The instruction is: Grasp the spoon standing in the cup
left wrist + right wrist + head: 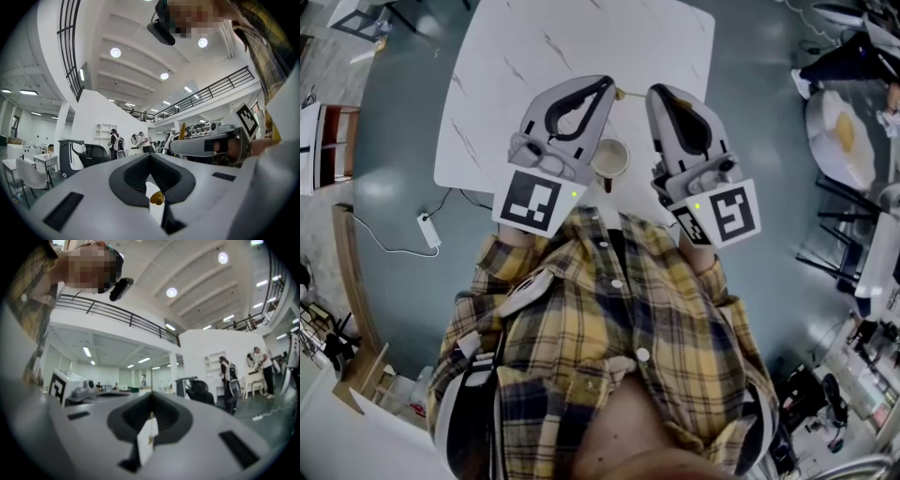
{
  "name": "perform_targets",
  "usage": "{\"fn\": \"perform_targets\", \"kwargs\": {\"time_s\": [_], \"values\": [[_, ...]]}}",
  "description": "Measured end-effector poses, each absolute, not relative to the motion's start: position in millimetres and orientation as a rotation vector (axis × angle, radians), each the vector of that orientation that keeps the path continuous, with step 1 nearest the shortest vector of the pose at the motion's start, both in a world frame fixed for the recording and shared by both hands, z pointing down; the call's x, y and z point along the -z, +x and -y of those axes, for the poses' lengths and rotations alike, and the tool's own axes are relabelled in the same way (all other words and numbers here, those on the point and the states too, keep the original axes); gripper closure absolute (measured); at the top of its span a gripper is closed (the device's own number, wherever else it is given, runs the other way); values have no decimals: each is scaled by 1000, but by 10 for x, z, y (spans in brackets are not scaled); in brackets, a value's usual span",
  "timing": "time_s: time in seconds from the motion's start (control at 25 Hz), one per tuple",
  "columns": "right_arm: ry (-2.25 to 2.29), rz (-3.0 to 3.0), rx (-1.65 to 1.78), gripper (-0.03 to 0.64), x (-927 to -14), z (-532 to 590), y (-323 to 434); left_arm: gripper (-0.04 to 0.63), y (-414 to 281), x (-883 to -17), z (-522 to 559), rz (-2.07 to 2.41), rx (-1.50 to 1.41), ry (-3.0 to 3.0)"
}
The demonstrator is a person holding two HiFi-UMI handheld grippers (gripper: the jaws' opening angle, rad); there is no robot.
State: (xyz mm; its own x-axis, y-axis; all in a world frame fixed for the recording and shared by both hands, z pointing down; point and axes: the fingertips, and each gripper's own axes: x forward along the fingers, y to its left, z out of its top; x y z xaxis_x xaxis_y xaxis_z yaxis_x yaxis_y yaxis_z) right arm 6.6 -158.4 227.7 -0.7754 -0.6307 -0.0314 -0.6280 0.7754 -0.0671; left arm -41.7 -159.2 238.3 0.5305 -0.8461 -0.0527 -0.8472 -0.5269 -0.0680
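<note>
**pixelpete:** So where was the cup (609, 158) at that point? Anything grabbed?

**mugwatcher:** Cup sat on the white marble-look table (534, 56), close to its near edge, right between the two grippers. The left gripper (607, 86) covered a bit of the cup's left side in the head view, and the right gripper (662, 92) was just beside it on the other side. Honestly couldn't pick the spoon out inside the cup. Only a little gold piece (621, 93) showed by the left gripper's tips, and I couldn't tell what it was.

**pixelpete:** And the jaws?

**mugwatcher:** Both pairs were pinched fully together, tips meeting, nothing held. In the left gripper view the loop behind the closed tips framed a strip of white table plus a gold blob (156, 199). The right gripper view had the same closed tips and white strip.

**pixelpete:** Any labels or writing?

**mugwatcher:** Just the black-and-white square markers on the left cube (534, 200) and right cube (727, 214), each with a small green light beside it. Person wore a yellow plaid shirt (609, 319).
</note>
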Motion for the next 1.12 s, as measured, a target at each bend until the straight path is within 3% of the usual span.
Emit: {"fn": "perform_targets", "kwargs": {"time_s": [1.12], "values": [[-1070,-2923,100,584,-2363,1606,131,580,-381,-2377,1600,-1366,-27,-2678]]}}
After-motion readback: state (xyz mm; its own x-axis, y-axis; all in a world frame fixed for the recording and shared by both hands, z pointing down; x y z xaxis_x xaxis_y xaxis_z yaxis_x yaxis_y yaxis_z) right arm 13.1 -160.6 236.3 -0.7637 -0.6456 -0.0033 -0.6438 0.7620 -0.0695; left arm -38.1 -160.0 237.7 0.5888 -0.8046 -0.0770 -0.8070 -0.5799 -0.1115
